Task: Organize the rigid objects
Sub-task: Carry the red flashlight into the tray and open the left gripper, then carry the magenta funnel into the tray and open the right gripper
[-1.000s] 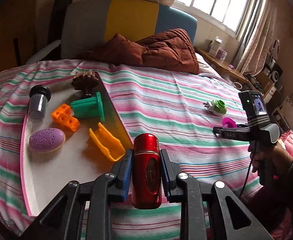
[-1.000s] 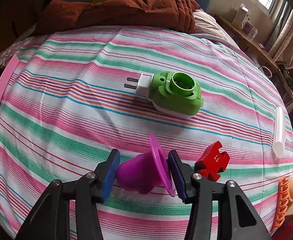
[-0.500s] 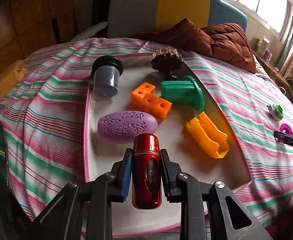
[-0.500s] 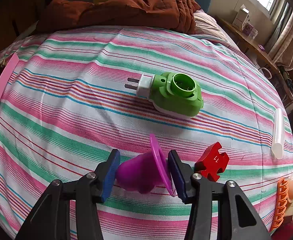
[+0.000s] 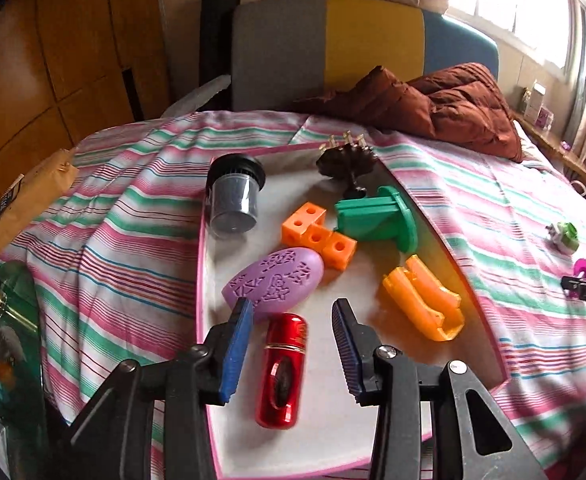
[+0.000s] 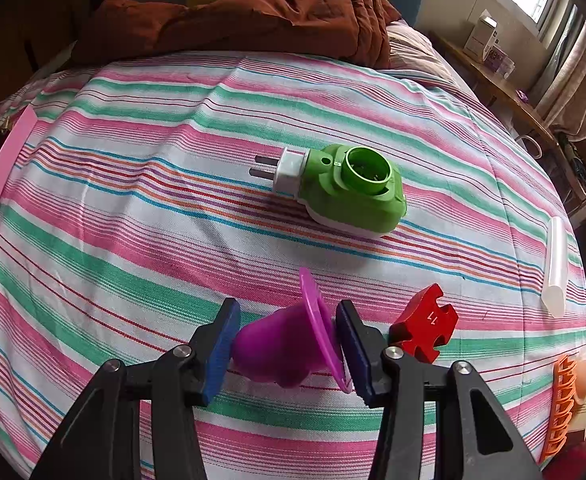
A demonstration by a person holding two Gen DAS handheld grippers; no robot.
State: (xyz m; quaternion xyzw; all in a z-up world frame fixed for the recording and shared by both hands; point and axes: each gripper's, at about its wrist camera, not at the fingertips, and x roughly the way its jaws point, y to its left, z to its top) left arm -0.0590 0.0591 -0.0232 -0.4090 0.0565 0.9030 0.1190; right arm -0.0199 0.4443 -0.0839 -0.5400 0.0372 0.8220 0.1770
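Left gripper (image 5: 289, 344) jaws opening, red canister (image 5: 282, 370) loose between them on the white tray (image 5: 333, 432), beside the purple egg (image 5: 274, 280), right gripper (image 6: 289, 352) clamped on the magenta funnel (image 6: 289, 344) above the striped bedspread (image 6: 133, 240)

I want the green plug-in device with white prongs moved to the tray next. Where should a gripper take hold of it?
Grip the green plug-in device across its broad green body, coming from above. It lies flat on the striped bedsheet with its round socket facing up; the flat side walls suit the pads better than the thin prongs or the rounded collar.
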